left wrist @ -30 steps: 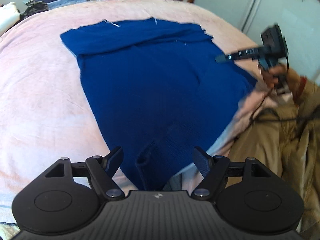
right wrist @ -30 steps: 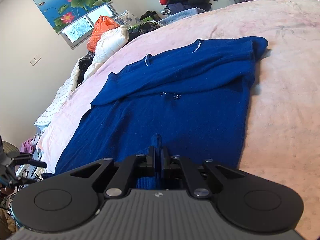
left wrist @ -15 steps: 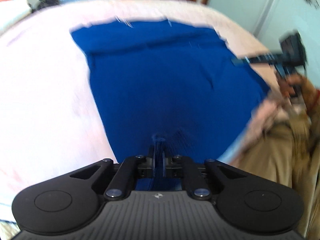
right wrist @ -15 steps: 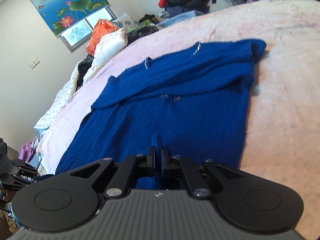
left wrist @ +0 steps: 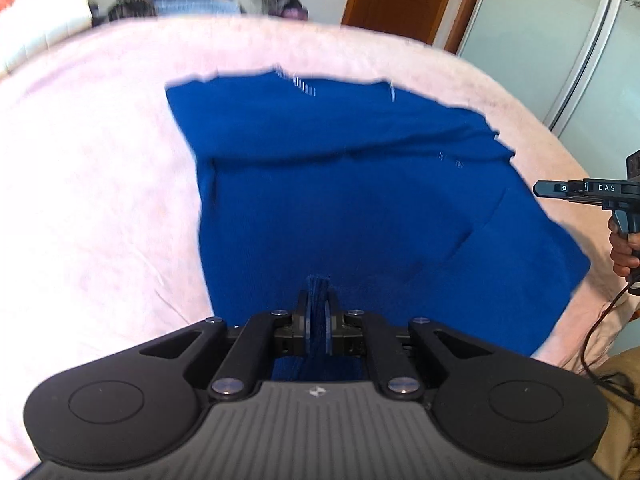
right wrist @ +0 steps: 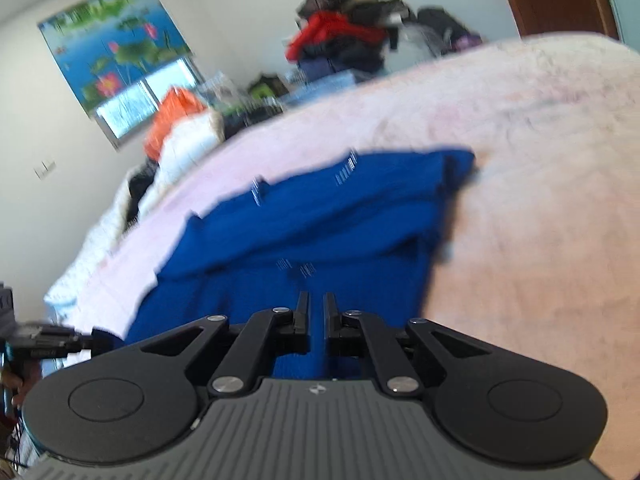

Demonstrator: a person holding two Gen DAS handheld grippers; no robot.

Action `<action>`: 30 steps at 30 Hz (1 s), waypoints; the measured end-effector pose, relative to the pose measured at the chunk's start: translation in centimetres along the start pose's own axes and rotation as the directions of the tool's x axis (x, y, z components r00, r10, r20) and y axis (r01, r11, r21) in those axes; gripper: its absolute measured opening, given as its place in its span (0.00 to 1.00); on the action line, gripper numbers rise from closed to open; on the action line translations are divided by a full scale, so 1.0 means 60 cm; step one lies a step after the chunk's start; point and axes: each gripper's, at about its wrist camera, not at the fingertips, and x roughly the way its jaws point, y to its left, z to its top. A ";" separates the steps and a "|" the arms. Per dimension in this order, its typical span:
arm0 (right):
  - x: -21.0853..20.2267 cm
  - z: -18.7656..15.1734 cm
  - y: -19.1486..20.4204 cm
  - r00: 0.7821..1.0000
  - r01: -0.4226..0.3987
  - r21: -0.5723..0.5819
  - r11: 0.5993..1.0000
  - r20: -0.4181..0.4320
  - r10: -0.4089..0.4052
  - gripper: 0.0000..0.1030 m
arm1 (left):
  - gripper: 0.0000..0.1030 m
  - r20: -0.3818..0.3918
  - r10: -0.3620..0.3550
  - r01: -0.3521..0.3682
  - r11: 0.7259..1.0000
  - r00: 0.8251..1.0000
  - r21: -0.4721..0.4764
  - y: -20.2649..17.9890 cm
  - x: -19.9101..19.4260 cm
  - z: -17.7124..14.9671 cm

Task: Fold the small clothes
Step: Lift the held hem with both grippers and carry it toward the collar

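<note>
1. Because the blue sweater (left wrist: pixel 360 200) lies spread flat on the pink bedspread (left wrist: pixel 88 200), with its sleeves already laid across the far end of the body, the near hem is the sensible edge to lift for a lengthwise fold.
2. At the near edge, the left gripper (left wrist: pixel 318 304) is clenched on a bunched ridge of the knit that stands up between its fingers.
3. Toward the right of the same hem, the right gripper (right wrist: pixel 316 312) also has blue cloth between its fingers; they stand nearly together with a narrow gap, so it appears to be pinching the fabric.
4. Holding two well-apart points of one edge should keep the hem straight while it travels.
5. My judgement is that the fold has just begun: both views are blurred, and most of the garment lies flat.
6. A heap of other clothes (right wrist: pixel 340 44) sits beyond the far side of the bed.
</note>
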 end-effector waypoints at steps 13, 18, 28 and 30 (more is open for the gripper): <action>0.051 -0.023 0.027 0.982 -0.133 -0.109 0.985 -0.148 0.116 0.58 | 0.07 -0.008 -0.073 0.073 0.997 0.997 -0.035 0.025 0.011 -0.004; 0.064 -0.024 0.049 0.980 -0.129 -0.155 0.980 -0.171 0.102 0.34 | 0.11 -0.010 -0.092 0.092 0.996 0.996 -0.012 0.024 0.008 -0.007; 0.061 -0.030 0.035 0.981 -0.118 -0.113 0.987 -0.166 0.098 0.20 | 0.59 -0.053 -0.080 0.086 0.987 0.995 0.134 -0.017 0.010 -0.009; 0.059 -0.031 0.037 0.984 -0.102 -0.115 0.988 -0.155 0.083 0.13 | 0.34 -0.057 -0.083 0.089 0.990 0.995 0.108 -0.016 0.009 -0.006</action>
